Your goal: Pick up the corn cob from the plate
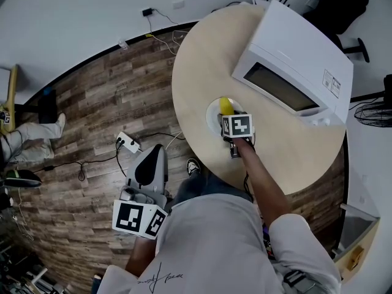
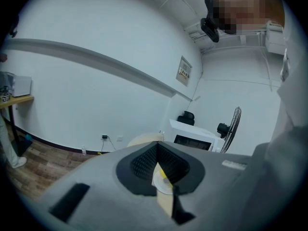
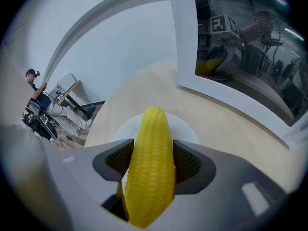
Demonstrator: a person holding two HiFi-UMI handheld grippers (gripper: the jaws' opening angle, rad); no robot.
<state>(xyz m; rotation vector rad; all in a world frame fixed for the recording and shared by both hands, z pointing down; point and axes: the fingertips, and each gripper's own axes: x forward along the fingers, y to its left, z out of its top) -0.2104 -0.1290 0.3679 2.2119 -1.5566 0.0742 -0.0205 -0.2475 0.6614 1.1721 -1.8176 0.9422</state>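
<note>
A yellow corn cob [image 3: 151, 162] lies over a white plate [image 3: 187, 127] on the round wooden table [image 1: 202, 60]. My right gripper [image 3: 152, 170] points steeply down at it, its dark pads [image 3: 190, 162] pressed against the cob's two sides. In the head view the cob's tip [image 1: 226, 106] shows above the right gripper [image 1: 228, 120], on the plate [image 1: 211, 112]. My left gripper [image 1: 152, 164] hangs low beside the table over the wooden floor, its jaws together with nothing held. In the left gripper view [image 2: 162, 177] only a narrow slit shows between the pads.
A white microwave [image 1: 294, 66] stands on the table just behind the plate, its door [image 3: 240, 42] close to the right gripper. A power strip [image 1: 128, 143] and cables lie on the floor. A fan [image 1: 373, 112] stands at the right.
</note>
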